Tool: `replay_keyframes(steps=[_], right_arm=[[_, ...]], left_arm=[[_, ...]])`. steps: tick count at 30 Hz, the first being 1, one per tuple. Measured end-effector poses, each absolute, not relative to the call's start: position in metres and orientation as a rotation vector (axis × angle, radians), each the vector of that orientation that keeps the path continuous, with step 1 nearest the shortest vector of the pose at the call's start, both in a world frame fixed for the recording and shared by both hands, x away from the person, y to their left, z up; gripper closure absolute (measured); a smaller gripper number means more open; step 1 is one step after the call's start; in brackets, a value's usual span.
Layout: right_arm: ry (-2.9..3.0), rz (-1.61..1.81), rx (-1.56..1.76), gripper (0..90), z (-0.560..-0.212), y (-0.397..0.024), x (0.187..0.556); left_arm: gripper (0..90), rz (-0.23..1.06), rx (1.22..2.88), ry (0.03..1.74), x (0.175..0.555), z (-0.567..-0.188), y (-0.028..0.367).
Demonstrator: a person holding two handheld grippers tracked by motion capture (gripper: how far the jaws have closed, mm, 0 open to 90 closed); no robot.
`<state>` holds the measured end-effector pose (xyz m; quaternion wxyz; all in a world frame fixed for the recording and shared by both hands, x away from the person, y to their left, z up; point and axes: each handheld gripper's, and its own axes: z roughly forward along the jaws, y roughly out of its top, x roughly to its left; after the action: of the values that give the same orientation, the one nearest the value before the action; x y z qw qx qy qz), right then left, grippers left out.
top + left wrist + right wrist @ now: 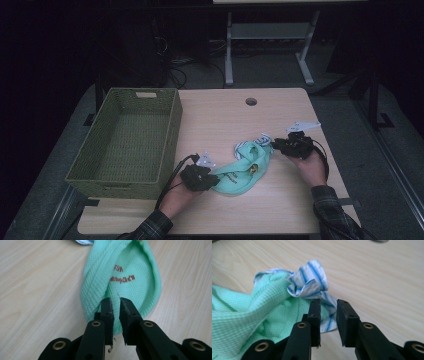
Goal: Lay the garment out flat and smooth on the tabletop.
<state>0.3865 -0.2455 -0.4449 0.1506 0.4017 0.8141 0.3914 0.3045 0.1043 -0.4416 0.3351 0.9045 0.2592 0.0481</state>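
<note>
Left gripper [115, 305]: jaws stand a narrow slit apart at lower centre of the left gripper view; a thin fold of the mint-green garment [125, 277] rises in the slit, and whether the pads press on it I cannot tell.
Right gripper [328, 307]: jaws parted by a clear gap at lower centre of the right gripper view; they grip nothing, and the blue-striped trim [312, 280] lies just beyond the tips.
Garment position: bunched at centre of the high view on the wooden table [280, 200], stretched between the left gripper [212, 180] and the right gripper [277, 145].
Basket [172, 130]: woven, olive-green, at left of the high view, near the garment.
Step in hand, judged: letting go of the cloth, or re-gripping it, at both ends.
Good practice: open each jaw fully before drawing back, so no fold snags; retake hold on the ribbed hem rather than on loose mesh.
</note>
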Motion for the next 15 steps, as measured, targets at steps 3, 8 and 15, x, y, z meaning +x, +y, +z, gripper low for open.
replay_keyframes(steps=[3,8,15], right_arm=[[2.324,1.133,1.13,72.7,-0.43,-0.246,0.385],[2.321,1.155,1.079,71.9,-0.413,-0.239,0.384],[2.38,1.182,1.003,71.2,-0.402,-0.213,0.395]], left_arm=[[80.7,0.124,2.35,0.682,0.306,-0.441,0.104],[81.9,0.144,2.402,0.711,0.312,-0.449,0.102],[84.0,0.164,2.42,0.734,0.313,-0.455,0.099]])
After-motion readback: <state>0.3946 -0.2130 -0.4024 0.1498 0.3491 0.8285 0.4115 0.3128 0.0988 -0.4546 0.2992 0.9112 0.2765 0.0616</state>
